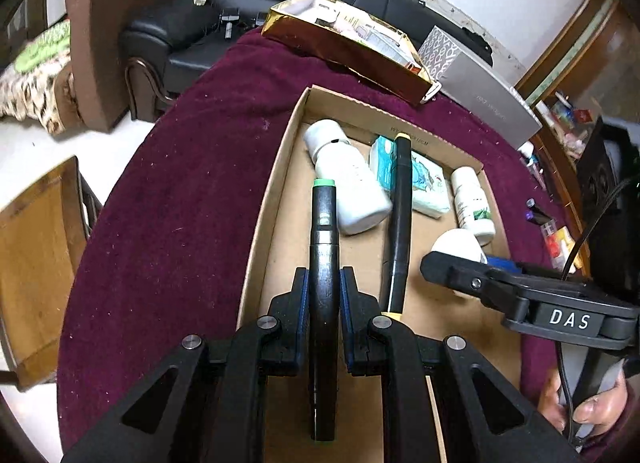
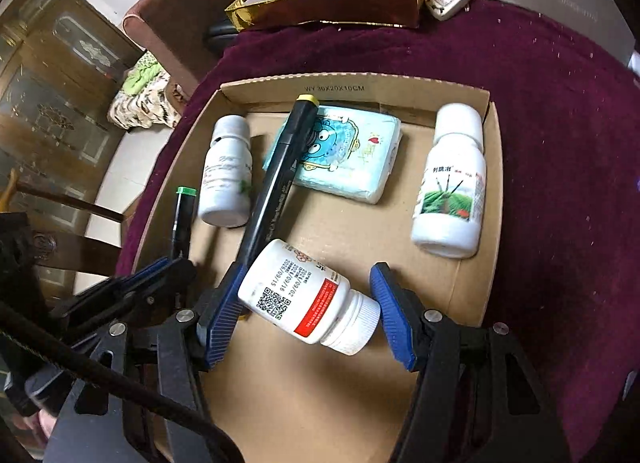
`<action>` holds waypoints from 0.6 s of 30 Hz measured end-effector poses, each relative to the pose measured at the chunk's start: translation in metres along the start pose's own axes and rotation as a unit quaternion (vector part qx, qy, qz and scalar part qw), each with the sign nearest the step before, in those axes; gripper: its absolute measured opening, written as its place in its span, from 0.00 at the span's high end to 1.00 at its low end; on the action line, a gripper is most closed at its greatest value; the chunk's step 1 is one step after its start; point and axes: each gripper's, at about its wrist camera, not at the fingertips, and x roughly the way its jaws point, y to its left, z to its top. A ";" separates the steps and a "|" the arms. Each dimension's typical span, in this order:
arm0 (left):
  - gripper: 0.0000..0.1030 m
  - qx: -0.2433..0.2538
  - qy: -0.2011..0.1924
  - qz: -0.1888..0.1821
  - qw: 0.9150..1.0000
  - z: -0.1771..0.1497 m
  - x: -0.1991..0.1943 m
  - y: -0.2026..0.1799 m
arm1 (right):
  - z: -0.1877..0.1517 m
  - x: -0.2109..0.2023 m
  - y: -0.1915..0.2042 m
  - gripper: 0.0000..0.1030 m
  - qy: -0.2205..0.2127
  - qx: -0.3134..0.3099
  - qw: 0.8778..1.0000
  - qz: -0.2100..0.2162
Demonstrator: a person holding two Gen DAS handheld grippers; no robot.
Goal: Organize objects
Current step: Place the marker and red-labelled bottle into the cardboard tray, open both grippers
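Left gripper (image 1: 324, 283) I have clamped on the green-capped marker (image 1: 323, 247) over the cardboard box (image 1: 260, 247); right gripper (image 2: 308, 303) grips the white pill bottle (image 2: 308, 297), which hides the yellow-capped marker's (image 2: 280, 167) lower end.

L gripper (image 1: 324, 283) jaws clamped, R gripper (image 2: 308, 303) jaws half-spread, both angled down.

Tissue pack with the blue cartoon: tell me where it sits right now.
In the right wrist view the tissue pack lies at the far end of the cardboard box, under the yellow-capped marker, between two white bottles.
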 end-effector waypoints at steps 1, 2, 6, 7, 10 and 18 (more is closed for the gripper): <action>0.89 0.004 -0.002 0.004 1.000 -0.001 0.000 -0.002 | 0.000 0.000 0.001 0.39 -0.002 -0.005 1.000 -0.007; 0.89 0.008 -0.003 0.010 1.000 -0.002 0.001 -0.003 | 0.000 0.001 0.002 0.39 -0.004 -0.010 1.000 -0.013; 0.88 0.011 -0.014 0.026 1.000 -0.005 -0.004 -0.004 | -0.001 0.004 0.007 0.39 -0.012 -0.025 0.999 -0.028; 0.88 0.007 -0.017 0.028 0.999 -0.005 -0.007 -0.003 | -0.002 0.003 0.009 0.38 -0.015 -0.030 0.999 -0.033; 0.87 0.006 -0.027 0.029 0.999 -0.006 -0.014 -0.005 | -0.005 0.004 0.014 0.39 -0.024 -0.048 0.997 -0.063; 0.66 0.010 -0.051 0.044 0.998 -0.017 -0.040 -0.012 | -0.013 -0.010 0.016 0.33 -0.043 -0.071 0.993 -0.089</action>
